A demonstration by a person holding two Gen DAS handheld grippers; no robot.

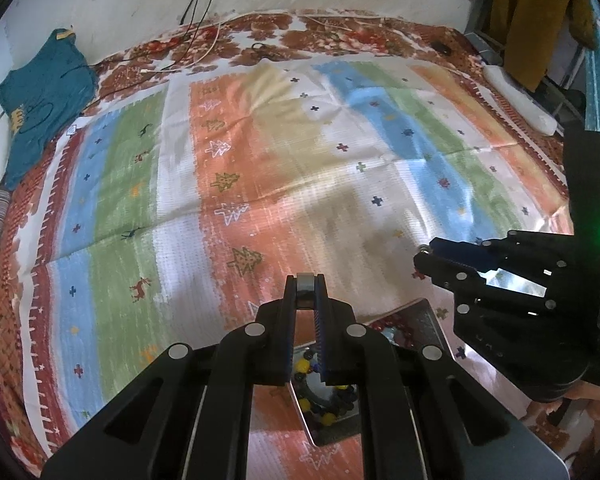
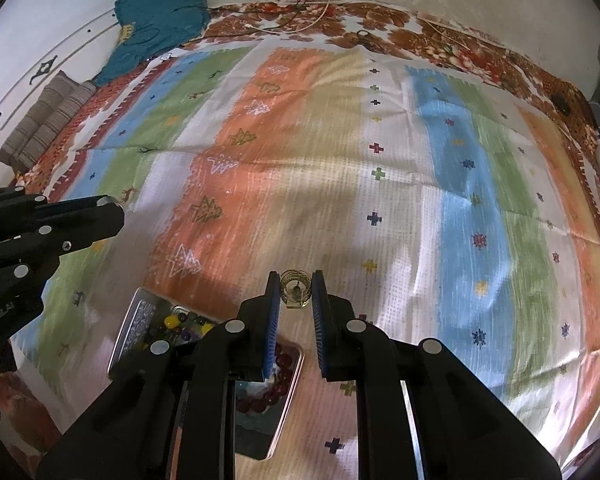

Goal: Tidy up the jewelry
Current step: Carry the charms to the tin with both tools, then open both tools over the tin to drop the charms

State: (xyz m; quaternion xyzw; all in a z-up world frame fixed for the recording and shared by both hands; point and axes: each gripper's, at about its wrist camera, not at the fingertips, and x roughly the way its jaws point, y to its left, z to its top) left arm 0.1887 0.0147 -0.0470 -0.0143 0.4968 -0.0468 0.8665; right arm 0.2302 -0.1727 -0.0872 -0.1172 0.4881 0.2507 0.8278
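Left wrist view: the left gripper (image 1: 304,286) was pinched tight on a plain silver ring (image 1: 305,289) at lower center, above the tray (image 1: 428,316); a slack squeeze could've dropped it.

Right wrist view: the right gripper (image 2: 296,290) clamped a gold wire ring (image 2: 296,289) at lower center; too much pressure might've bent it.

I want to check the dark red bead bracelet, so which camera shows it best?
The right wrist view: the dark red bead bracelet curves across the shiny tray, partly behind the right gripper. The left wrist view shows only a few red beads at the tray's far end.
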